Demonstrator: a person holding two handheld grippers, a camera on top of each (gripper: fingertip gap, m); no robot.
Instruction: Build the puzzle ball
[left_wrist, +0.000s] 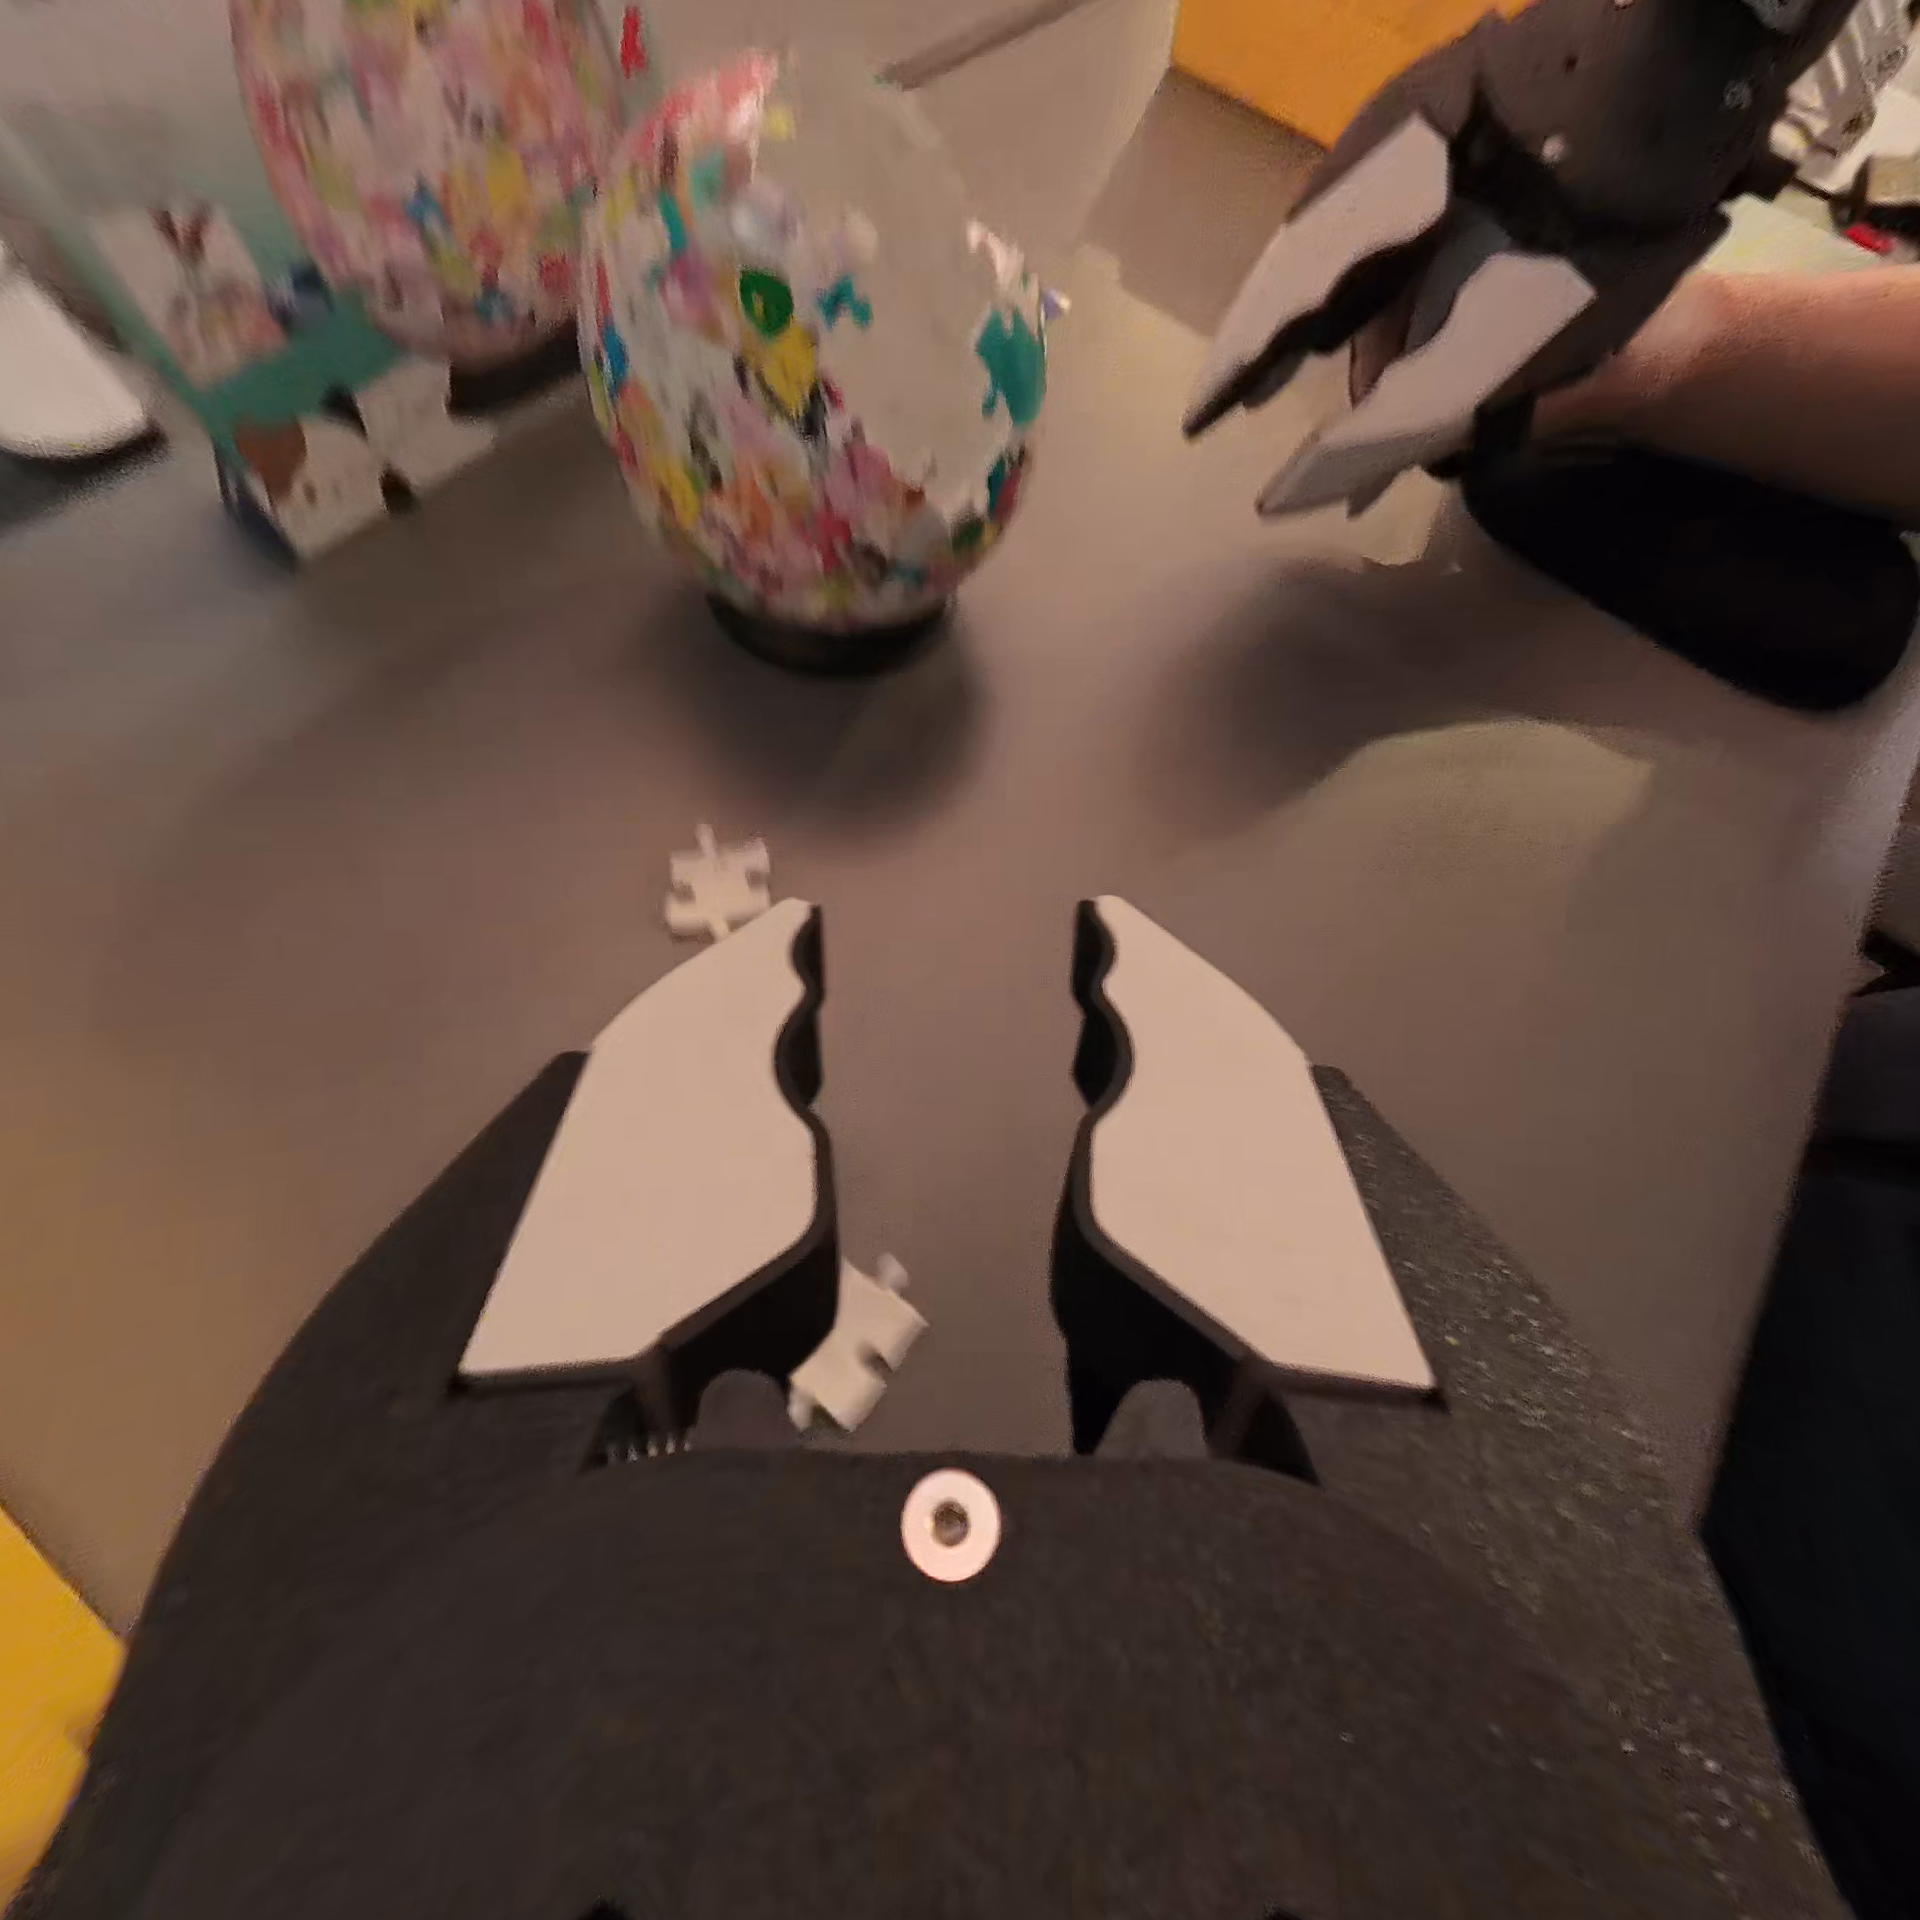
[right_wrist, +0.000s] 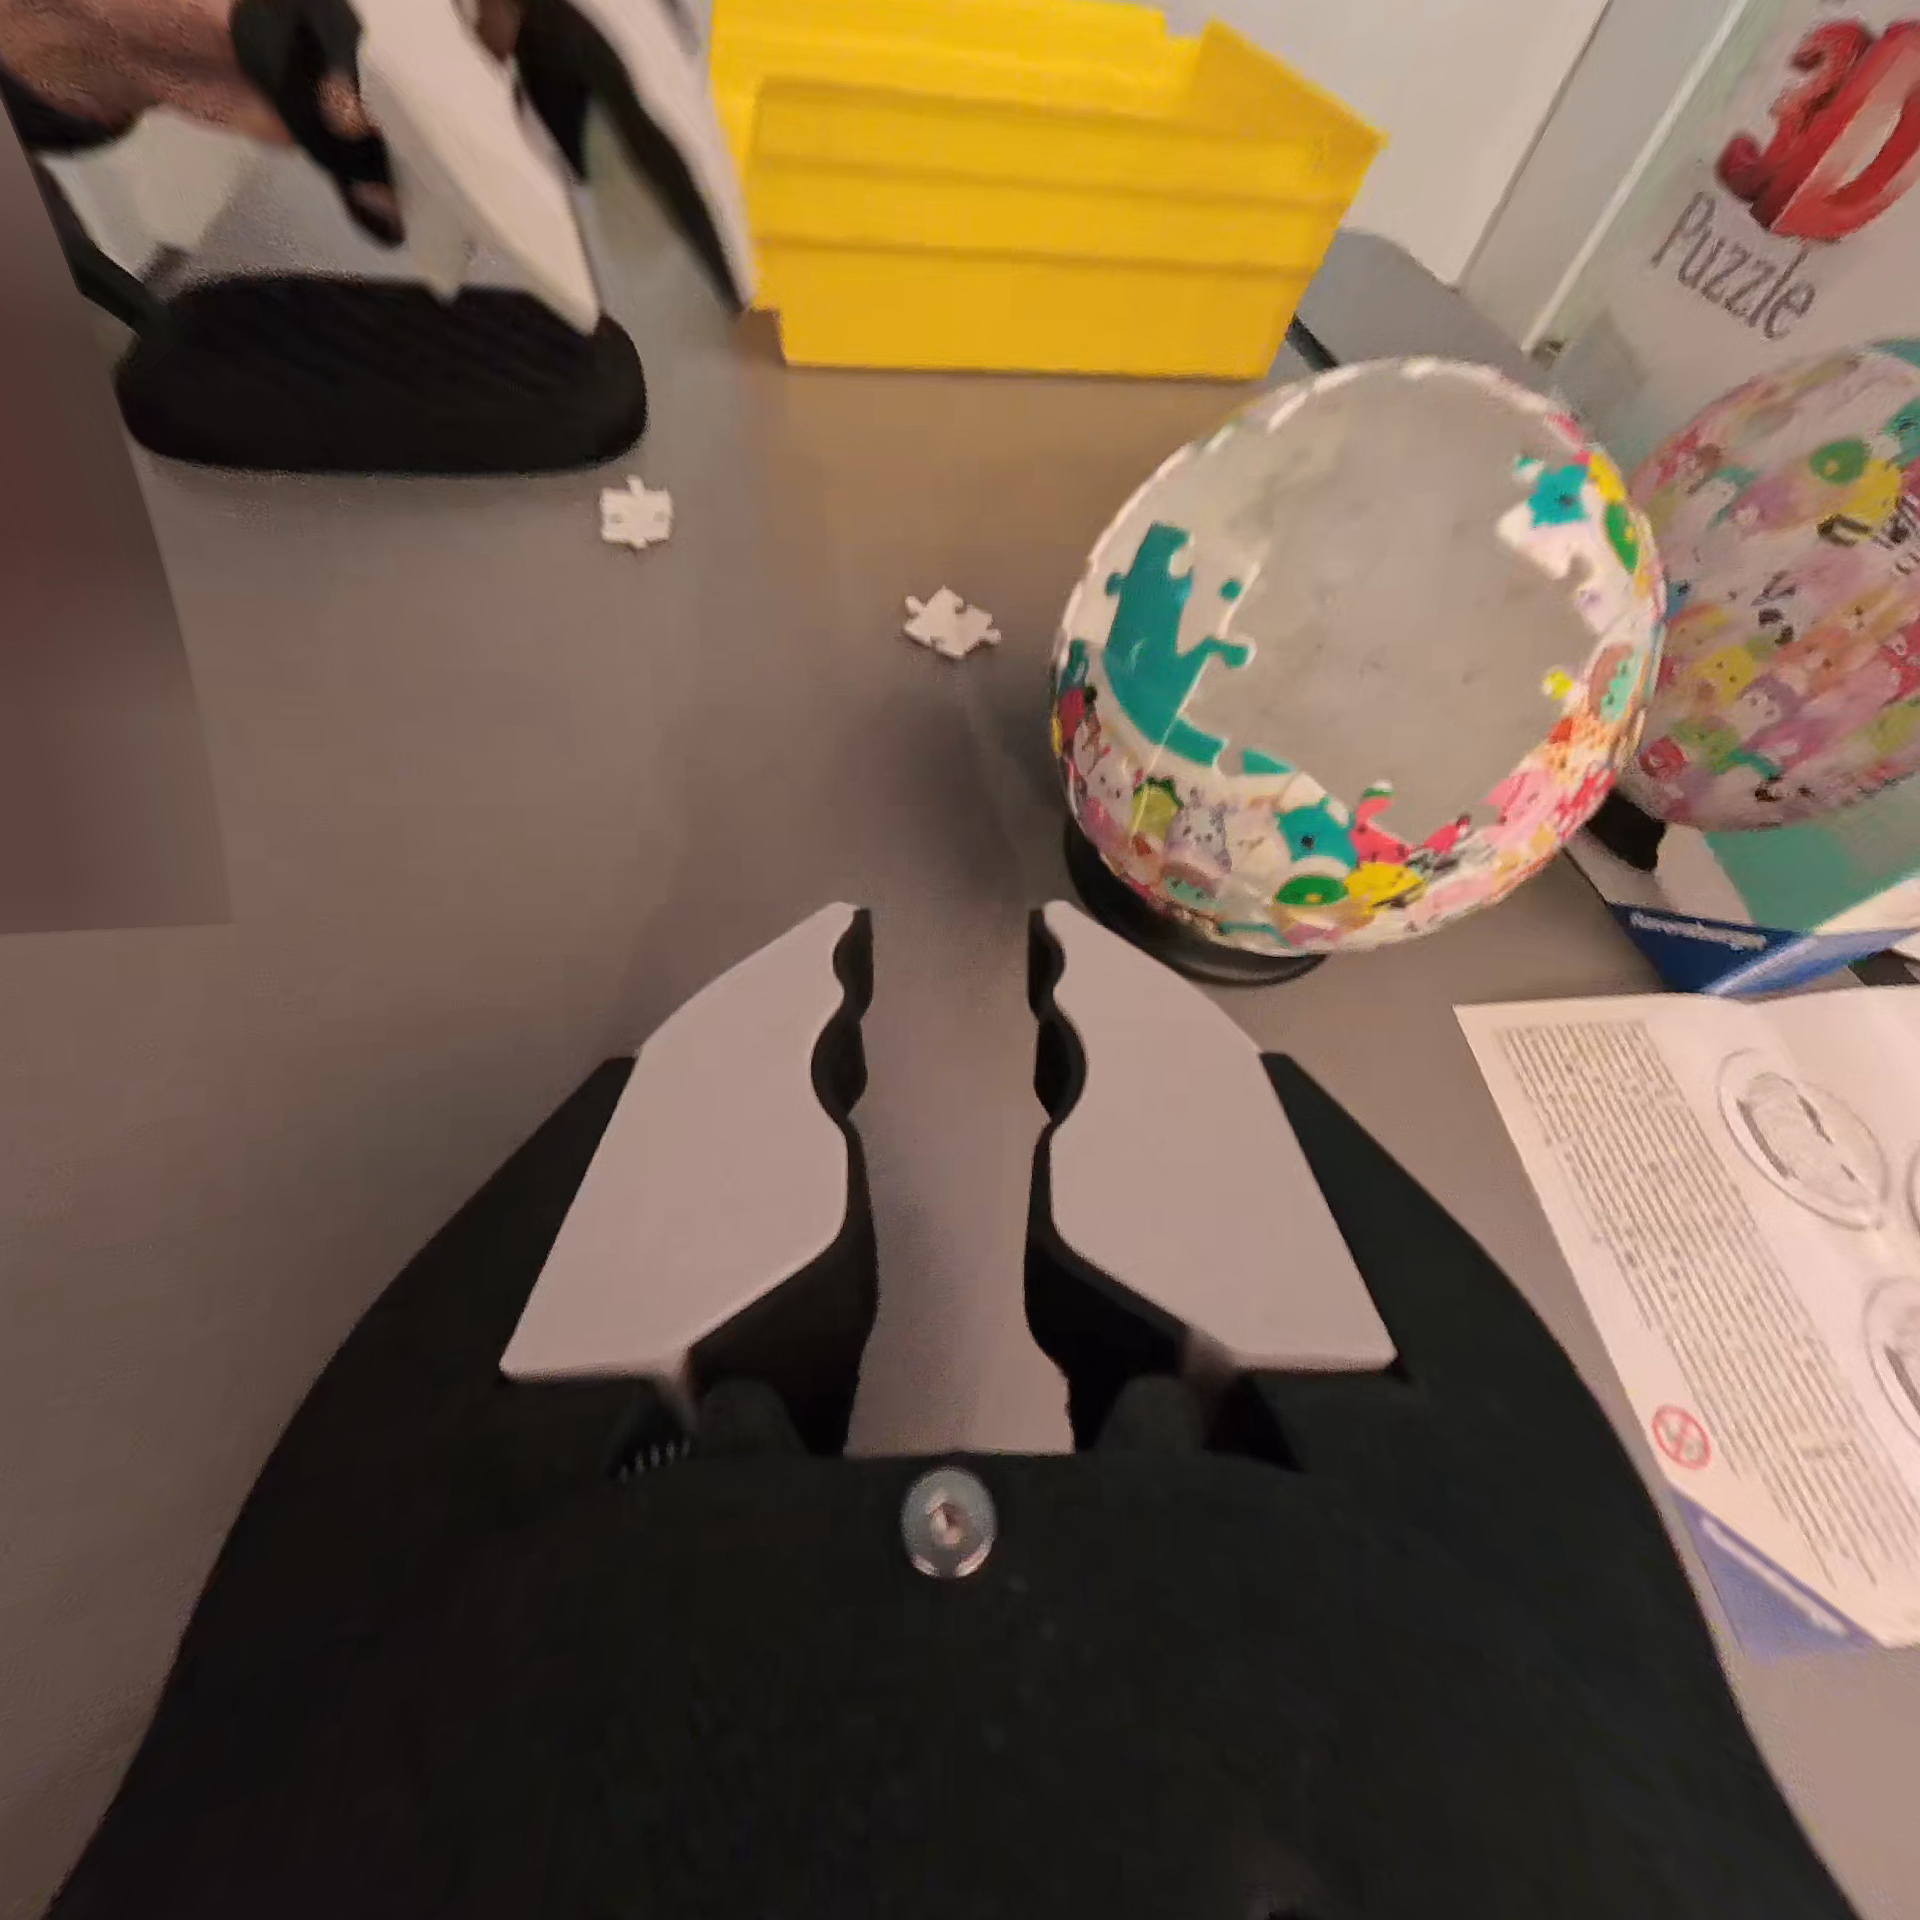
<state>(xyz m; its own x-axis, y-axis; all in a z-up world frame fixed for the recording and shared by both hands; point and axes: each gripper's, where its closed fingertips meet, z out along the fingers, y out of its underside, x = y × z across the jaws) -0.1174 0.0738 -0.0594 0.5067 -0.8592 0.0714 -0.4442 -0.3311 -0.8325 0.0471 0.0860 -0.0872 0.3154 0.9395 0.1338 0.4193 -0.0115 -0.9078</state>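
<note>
The partly built puzzle ball (left_wrist: 810, 416) stands on a black ring stand (left_wrist: 831, 636). Its lower part is colourful and a large gap shows the white inside (right_wrist: 1351, 623). Two white loose pieces lie face down on the grey table: one just left of my left fingertip (left_wrist: 717, 883), one under the base of my left gripper (left_wrist: 860, 1340). They also show in the right wrist view (right_wrist: 636, 511) (right_wrist: 951, 623). My left gripper (left_wrist: 951, 914) is open and empty above the table. My right gripper (right_wrist: 948, 920) is open and empty, left of the ball's stand (right_wrist: 1195, 940).
The puzzle box (right_wrist: 1766, 499) with a ball picture stands behind the ball. A printed leaflet (right_wrist: 1714, 1247) lies front right. Stacked yellow bins (right_wrist: 1039, 208) stand at the far edge. The right gripper (left_wrist: 1231, 468) and a person's forearm (left_wrist: 1714, 353) show at upper right. My hands' fingertips stand some 20 cm from each other.
</note>
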